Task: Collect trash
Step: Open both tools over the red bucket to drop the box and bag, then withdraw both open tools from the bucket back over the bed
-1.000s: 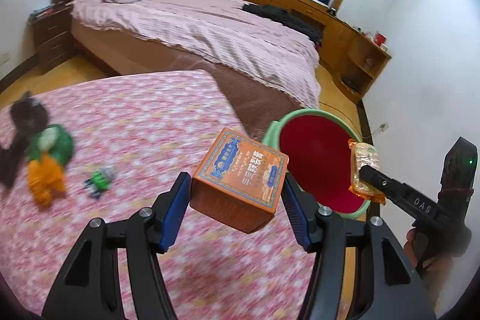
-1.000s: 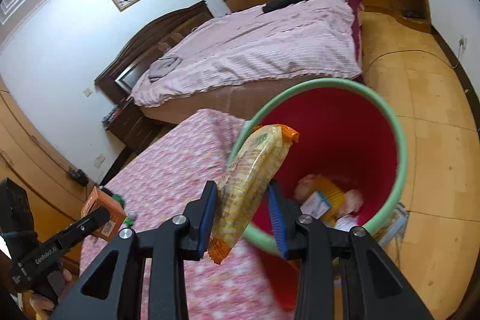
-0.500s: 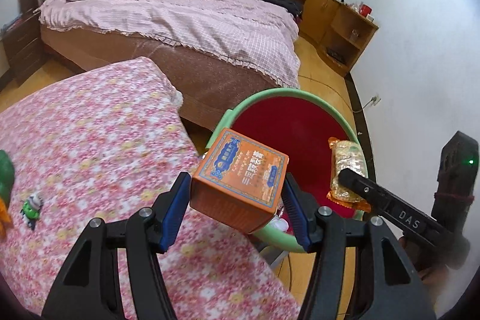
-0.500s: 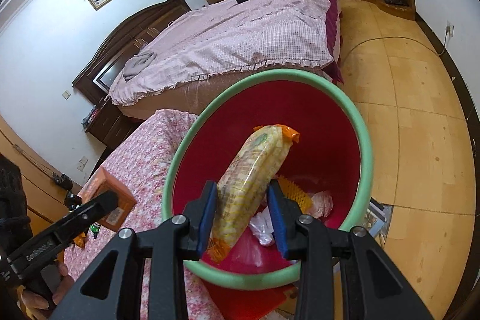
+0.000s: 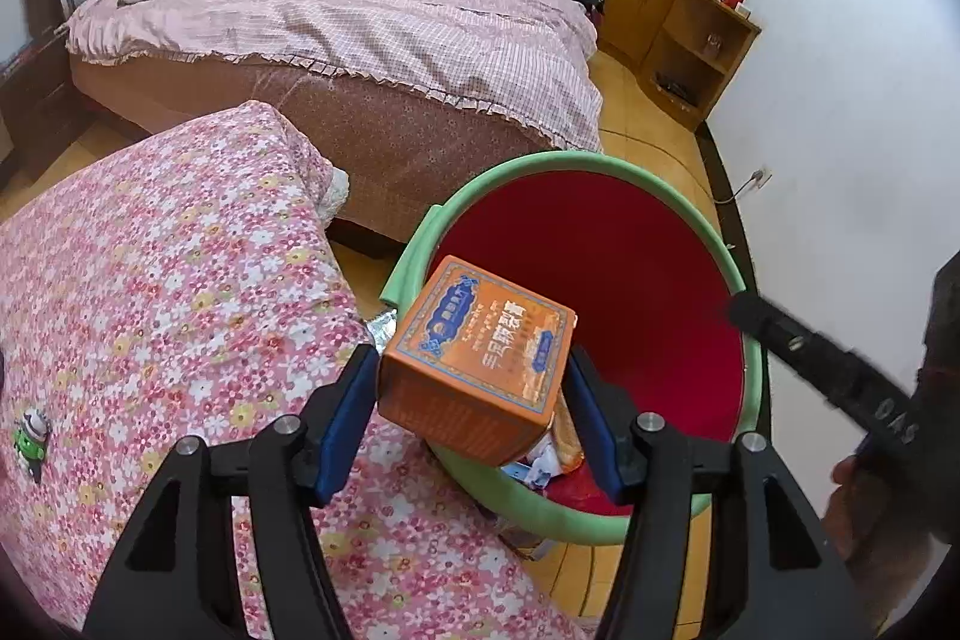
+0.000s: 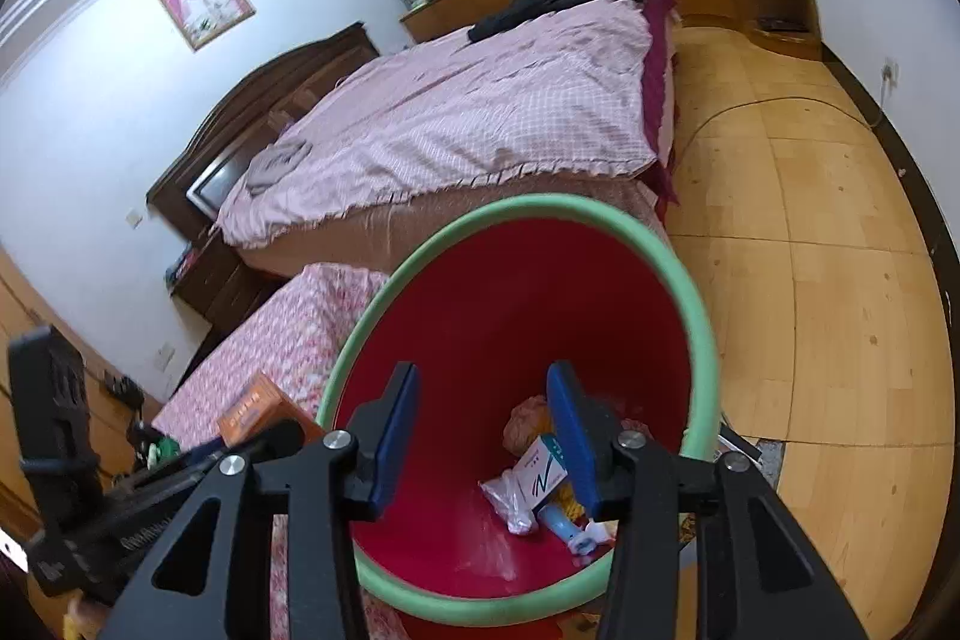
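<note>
My left gripper [image 5: 468, 376] is shut on an orange carton [image 5: 480, 352], which hangs over the near left rim of the red bin with a green rim [image 5: 540, 160]. In the right wrist view my right gripper [image 6: 480, 388] is over the bin [image 6: 690, 292], its jaws opening with nothing between them. Below it, trash lies on the bin's floor: a white box [image 6: 540, 472], a clear bag [image 6: 510, 502] and a yellow wrapper partly hidden by one finger. The orange carton [image 6: 252, 406] shows at the left there. One right finger [image 5: 798, 346] reaches in over the bin's right rim.
A low surface under a pink floral cloth [image 5: 150, 280] lies left of the bin, with a small green toy [image 5: 30, 439] on it. Behind stands a large bed [image 5: 360, 28]. Wooden cabinets [image 5: 690, 22] line the far wall. Bare wooden floor [image 6: 840, 280] spreads to the right.
The right jaws have parted and the yellow snack packet has dropped out of them into the bin. The left gripper has carried the orange carton rightwards to the bin's rim.
</note>
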